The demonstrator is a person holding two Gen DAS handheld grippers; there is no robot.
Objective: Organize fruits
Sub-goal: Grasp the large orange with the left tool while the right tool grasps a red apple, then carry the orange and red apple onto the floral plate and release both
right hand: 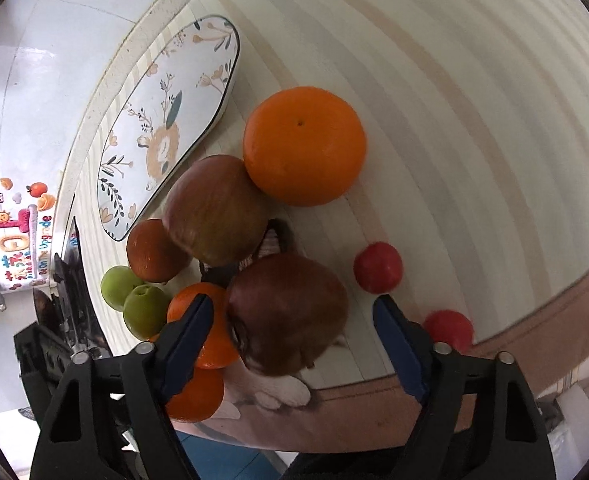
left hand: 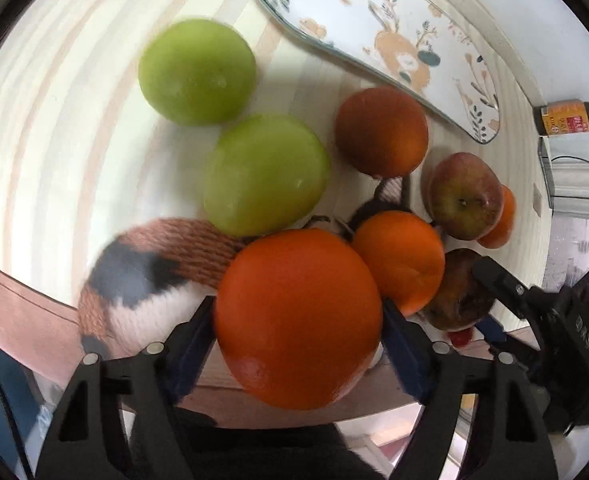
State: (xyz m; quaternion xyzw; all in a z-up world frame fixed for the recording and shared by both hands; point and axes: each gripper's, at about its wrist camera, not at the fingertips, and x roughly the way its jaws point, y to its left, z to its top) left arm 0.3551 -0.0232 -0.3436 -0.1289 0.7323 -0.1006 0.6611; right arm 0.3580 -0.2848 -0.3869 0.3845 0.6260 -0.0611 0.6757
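From the left wrist, the left tongs [left hand: 298, 322] stand partly open around a large round orange [left hand: 298, 320] at the desk's near edge, both blue pads touching its sides. Beyond it lie two green apples [left hand: 266, 174], more oranges and two red-brown apples [left hand: 464, 196] over a knitted pink, white and grey cloth [left hand: 146, 280]. The oblong white floral ceramic plate [left hand: 374, 32] near the far edge holds nothing. A brown bottle [left hand: 570, 116] beyond the desk carries a label too small to read.

From the right wrist, the right tongs [right hand: 290, 320] straddle a dark red-brown apple [right hand: 286, 312] near the near edge; the left pad is close beside it, the right pad clear of it. Two small red fruits [right hand: 378, 268] lie apart. A wall sticker [right hand: 18, 240] reads "Upgrade".
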